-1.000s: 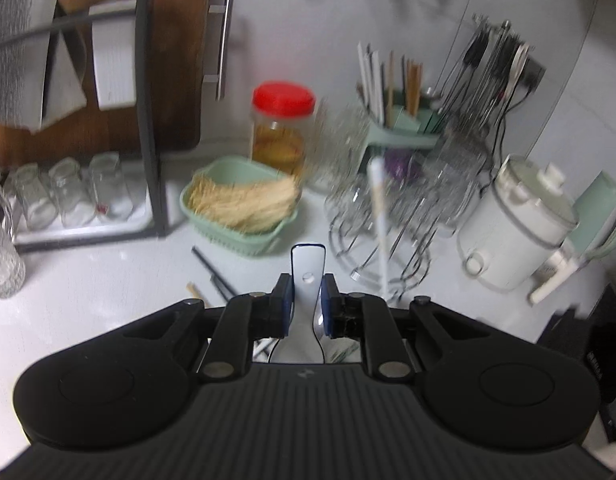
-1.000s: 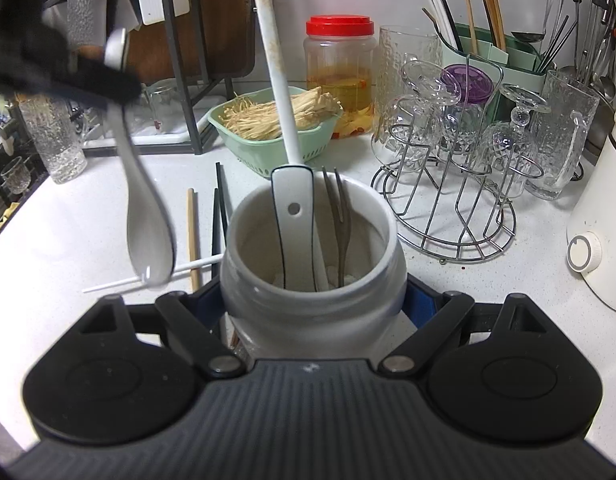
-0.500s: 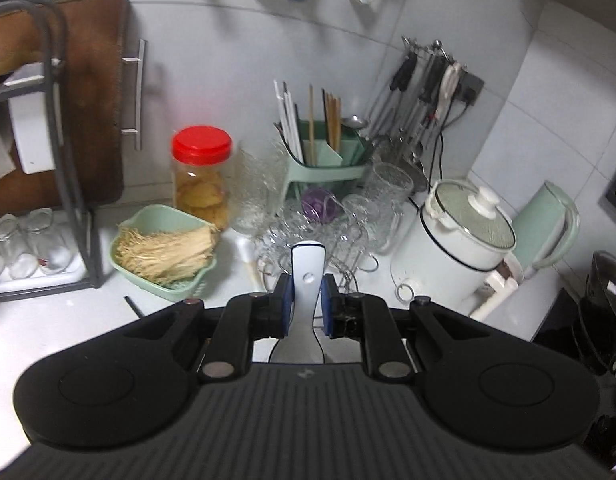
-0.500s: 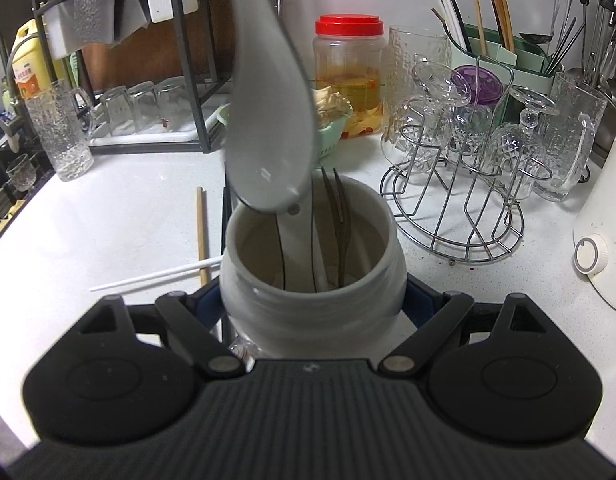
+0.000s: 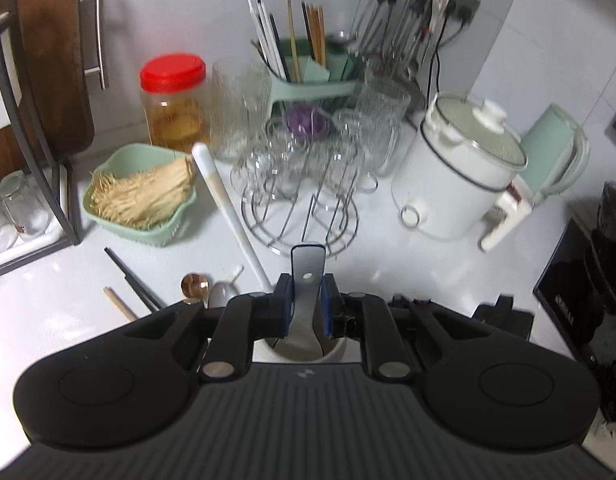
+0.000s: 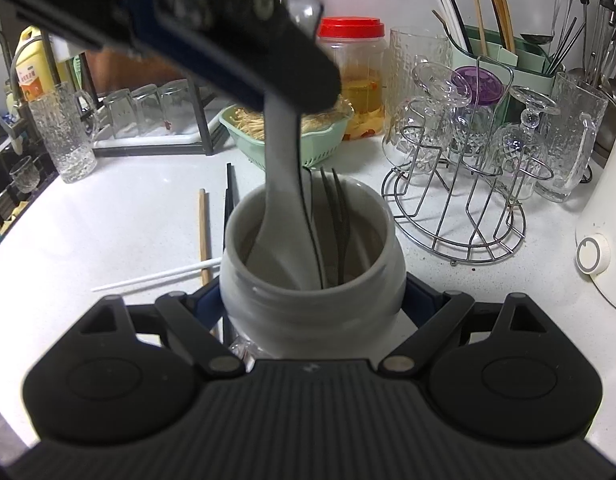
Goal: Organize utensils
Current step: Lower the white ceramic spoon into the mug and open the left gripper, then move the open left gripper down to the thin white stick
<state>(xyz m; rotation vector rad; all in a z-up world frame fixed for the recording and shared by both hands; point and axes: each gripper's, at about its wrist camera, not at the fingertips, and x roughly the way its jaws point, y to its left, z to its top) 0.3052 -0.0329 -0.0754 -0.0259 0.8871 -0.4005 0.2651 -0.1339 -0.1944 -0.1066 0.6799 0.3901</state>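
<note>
While left hand-held gripper point(image 5: 306, 306) clamps white spoon point(image 6: 282, 200) by handle, bowl end already down inside white jar point(image 6: 311, 296); release not yet made. Right hand-held gripper point(image 6: 311, 304) closed around jar, steadying it on desk point(image 6: 108, 232). Fork point(image 6: 337, 216) and long white-handled utensil point(image 5: 228, 216) already in jar. Left to sort, judging by desk: wooden chopstick point(image 6: 204, 232), black chopsticks point(image 5: 134, 280), white stick point(image 6: 156, 278), small spoons point(image 5: 196, 284). Yellow bottle label point(image 6: 32, 74) too blurred to read.

A white countertop point(image 5: 407, 264) meets a pale tiled wall point(image 5: 547, 32), with perhaps a dark cabinet point(image 5: 60, 60) at left.
</note>
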